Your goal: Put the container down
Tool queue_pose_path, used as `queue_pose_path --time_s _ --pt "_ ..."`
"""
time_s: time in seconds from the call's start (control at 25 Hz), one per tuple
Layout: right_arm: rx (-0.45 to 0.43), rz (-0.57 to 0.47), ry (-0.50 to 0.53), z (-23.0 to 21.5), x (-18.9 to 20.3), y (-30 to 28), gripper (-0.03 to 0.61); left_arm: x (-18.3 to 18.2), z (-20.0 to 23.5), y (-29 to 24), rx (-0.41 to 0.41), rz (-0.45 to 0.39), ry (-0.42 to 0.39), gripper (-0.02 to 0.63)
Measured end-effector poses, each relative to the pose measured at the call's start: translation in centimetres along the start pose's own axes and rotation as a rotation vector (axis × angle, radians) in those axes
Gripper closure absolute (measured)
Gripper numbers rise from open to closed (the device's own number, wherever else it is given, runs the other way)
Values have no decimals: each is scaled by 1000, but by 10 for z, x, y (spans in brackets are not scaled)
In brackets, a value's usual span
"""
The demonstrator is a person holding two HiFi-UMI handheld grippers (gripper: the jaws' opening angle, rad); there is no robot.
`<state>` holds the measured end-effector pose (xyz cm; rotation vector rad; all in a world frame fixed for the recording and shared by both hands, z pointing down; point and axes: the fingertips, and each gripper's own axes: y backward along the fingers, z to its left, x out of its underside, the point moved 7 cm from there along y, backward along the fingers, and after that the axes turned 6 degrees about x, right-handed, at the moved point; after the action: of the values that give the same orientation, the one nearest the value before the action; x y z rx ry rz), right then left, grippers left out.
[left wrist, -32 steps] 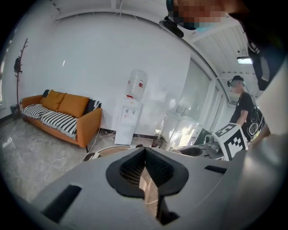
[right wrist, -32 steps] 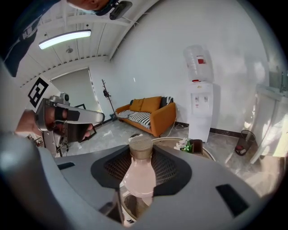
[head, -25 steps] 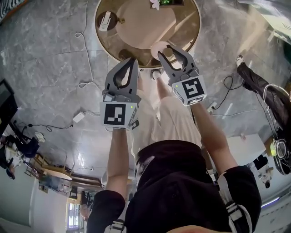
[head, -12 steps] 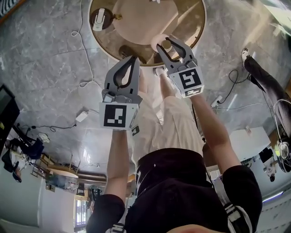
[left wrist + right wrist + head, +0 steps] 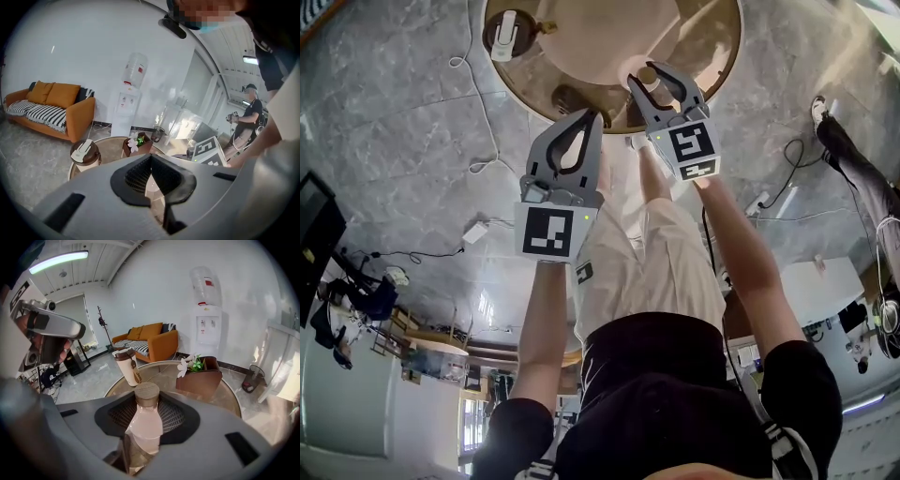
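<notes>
Right gripper (image 5: 645, 77): clamped on the pink bottle (image 5: 144, 425).
Left gripper (image 5: 151, 158): jaws pressed together, empty.
Tumbler (image 5: 127, 365): seen at 11 o'clock of the bottle.

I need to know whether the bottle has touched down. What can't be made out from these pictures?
- Base of the bottle: in the right gripper view, hidden by the body of the right gripper, so contact with the table cannot be told.
- Table's far side: in the head view, cut off by the top edge.
- Print on the tumbler: too small.

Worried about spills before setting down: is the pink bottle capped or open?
Capped: a brown round cap tops the pink bottle held in the right gripper.
</notes>
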<state>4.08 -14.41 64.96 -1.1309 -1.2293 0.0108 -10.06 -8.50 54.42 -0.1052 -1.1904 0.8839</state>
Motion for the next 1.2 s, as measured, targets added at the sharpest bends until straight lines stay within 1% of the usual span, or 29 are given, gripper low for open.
queue_pose_path --time_s 0.28,0.64,0.88,1.2 --pt "4 57 39 -5 15 -21 437 2 1 -6 18 11 -13 595" --pt "38 110 38 -16 35 -38 437 7 1 -10 37 39 -8 595" --pt "42 140 65 -20 45 -48 437 7 2 -12 51 52 -22 595" --pt "53 161 57 -26 52 -52 437 9 -4 -13 63 64 -28 595"
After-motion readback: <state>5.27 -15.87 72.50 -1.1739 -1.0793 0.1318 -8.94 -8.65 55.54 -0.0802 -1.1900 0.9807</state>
